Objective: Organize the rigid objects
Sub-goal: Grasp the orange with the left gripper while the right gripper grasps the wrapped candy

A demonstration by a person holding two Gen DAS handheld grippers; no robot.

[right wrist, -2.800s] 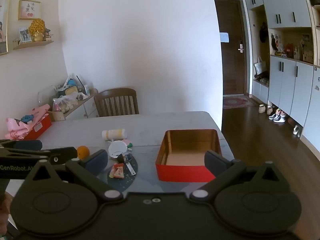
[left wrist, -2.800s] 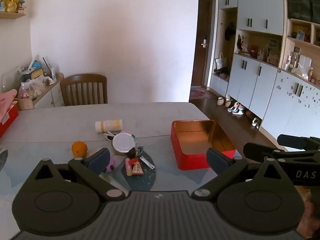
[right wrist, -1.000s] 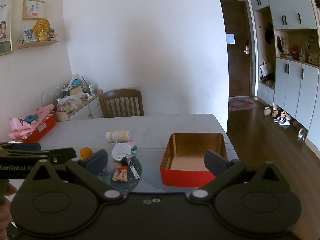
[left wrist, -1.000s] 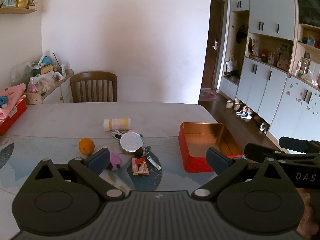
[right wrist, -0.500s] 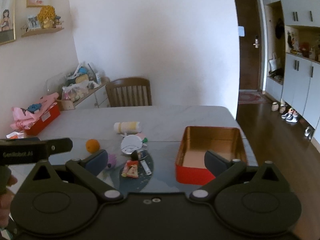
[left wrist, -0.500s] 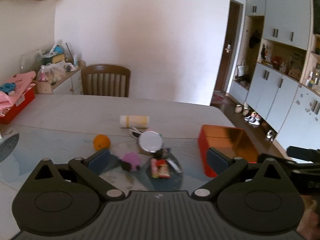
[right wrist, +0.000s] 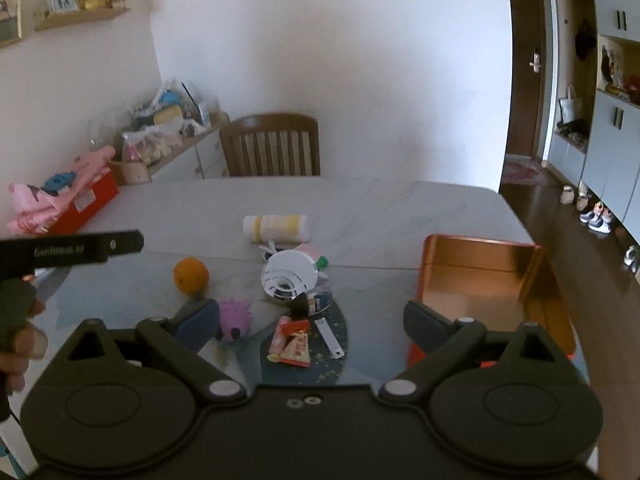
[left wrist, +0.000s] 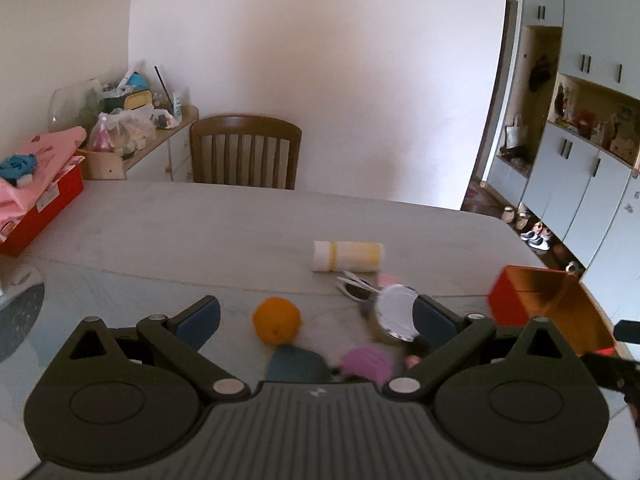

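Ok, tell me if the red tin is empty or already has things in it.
Empty: the red tin shows only its bare gold floor; nothing lies inside.

left wrist: low, near table [left wrist: 200, 232] | right wrist: higher (both share chair [right wrist: 272, 146])

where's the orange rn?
On the table, left of the white round lid and just behind the purple toy in the right wrist view; the orange also sits centre-frame in the left wrist view, nothing touching it.
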